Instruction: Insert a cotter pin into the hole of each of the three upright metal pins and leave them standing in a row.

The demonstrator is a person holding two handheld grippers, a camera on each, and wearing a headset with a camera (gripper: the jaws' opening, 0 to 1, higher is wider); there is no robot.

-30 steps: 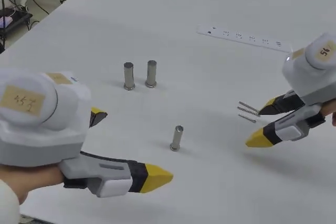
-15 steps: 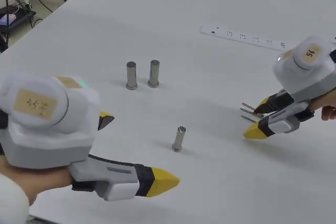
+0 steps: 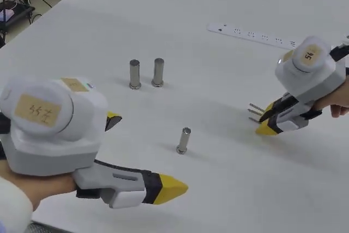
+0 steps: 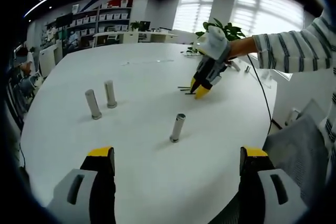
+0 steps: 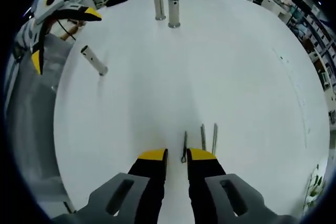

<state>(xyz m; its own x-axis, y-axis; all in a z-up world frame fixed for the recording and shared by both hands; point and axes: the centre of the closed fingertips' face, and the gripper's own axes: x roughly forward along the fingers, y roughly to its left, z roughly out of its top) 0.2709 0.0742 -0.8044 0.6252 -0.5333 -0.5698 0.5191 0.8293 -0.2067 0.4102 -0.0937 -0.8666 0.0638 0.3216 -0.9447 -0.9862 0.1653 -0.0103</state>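
The left gripper [image 3: 143, 154] hovers low over the white table [image 3: 218, 200], jaws wide apart and holding nothing. Beyond it a metal pin [image 3: 134, 73] and a second metal pin [image 3: 158, 72] stand upright side by side; the third metal pin [image 3: 184, 140] stands alone, nearer, out of line. Further right, three cotter pins [image 3: 255, 111] lie flat and parallel. The right gripper [image 3: 263, 123] is down at them, jaws narrowly parted astride the end cotter pin [image 5: 184, 147], not yet pinching. Close squarely on its near end, so the shank projects straight for threading
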